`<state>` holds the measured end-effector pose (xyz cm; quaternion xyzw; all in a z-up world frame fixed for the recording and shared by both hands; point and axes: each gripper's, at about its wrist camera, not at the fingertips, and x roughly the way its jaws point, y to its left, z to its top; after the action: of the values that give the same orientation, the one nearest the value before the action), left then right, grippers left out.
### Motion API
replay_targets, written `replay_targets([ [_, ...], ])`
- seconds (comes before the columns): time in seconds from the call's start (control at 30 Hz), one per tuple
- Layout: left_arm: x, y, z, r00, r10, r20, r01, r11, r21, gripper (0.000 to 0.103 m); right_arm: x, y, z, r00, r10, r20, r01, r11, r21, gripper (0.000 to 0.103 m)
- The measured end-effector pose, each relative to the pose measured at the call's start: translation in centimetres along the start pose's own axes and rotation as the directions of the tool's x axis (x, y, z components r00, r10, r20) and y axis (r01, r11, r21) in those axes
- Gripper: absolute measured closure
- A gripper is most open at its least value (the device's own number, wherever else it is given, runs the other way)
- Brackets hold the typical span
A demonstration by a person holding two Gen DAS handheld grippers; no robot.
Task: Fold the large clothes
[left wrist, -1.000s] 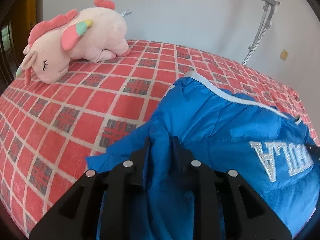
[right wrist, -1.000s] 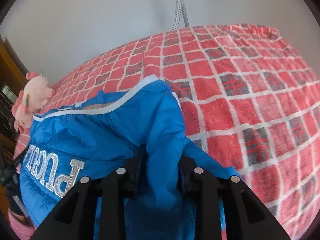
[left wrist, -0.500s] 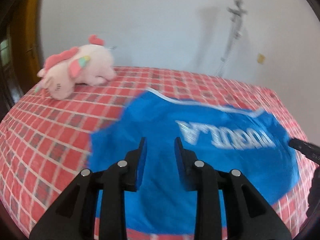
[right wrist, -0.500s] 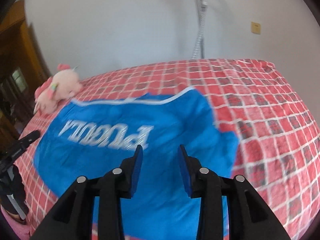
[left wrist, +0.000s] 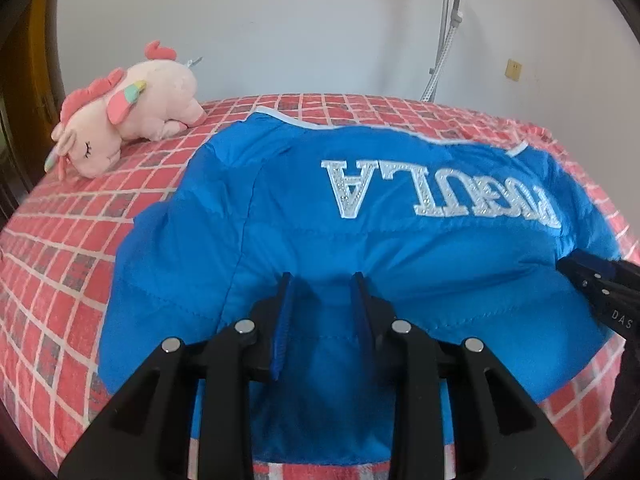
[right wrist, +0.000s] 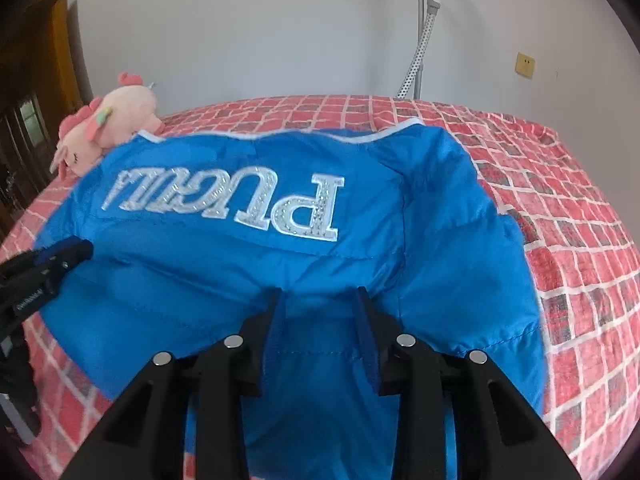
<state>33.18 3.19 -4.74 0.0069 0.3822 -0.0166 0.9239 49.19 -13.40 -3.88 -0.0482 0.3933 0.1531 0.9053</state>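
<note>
Left gripper angled downward, black fingers parted with blue fabric showing in the gap; right gripper angled downward likewise, fingers parted, its tip visible at the left view's right edge.

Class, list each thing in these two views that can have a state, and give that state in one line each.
blue jacket: spread on the bed, lettered side up, near edge bunched between both claws
left claw: jaws apart, fabric between them
right claw: jaws apart, fabric between them
plush unicorn: lying on its side, clear of the jacket
red checked bedspread: laid flat, partly covered
</note>
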Motion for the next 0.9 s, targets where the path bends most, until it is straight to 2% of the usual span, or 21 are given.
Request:
replay_targets([
  [0.07,0.1,-0.4,-0.2,1.0,0.026,0.003,-0.026,1.0,0.013,0.074,0.1,0.0,0.0,1.0,-0.005,-0.003,0.005,1.0,0.017,0.069],
  [0.23,-1.7,0.0,0.0,1.0,0.023,-0.008,-0.024,0.999,-0.041,0.076,-1.2,-0.2,0.3,1.0,0.008,-0.007,-0.008,0.999,0.043,0.068],
  [0.43,-5.0,-1.4,-0.6,0.999,-0.028,0.02,0.029,0.999,-0.046,0.074,-4.0,0.9,0.2,0.997,0.069,0.024,-0.07,0.996,0.058,0.068],
  [0.73,-2.2,-2.8,-2.5,1.0,-0.002,-0.001,0.002,1.0,0.009,0.074,-2.0,2.5,-1.4,1.0,0.004,0.02,-0.005,0.999,0.05,0.069],
  [0.9,-1.9,-2.3,-2.3,1.0,-0.024,-0.014,0.024,1.0,-0.005,0.074,-1.7,2.1,-1.4,1.0,0.024,0.01,-0.024,0.999,0.041,0.069],
])
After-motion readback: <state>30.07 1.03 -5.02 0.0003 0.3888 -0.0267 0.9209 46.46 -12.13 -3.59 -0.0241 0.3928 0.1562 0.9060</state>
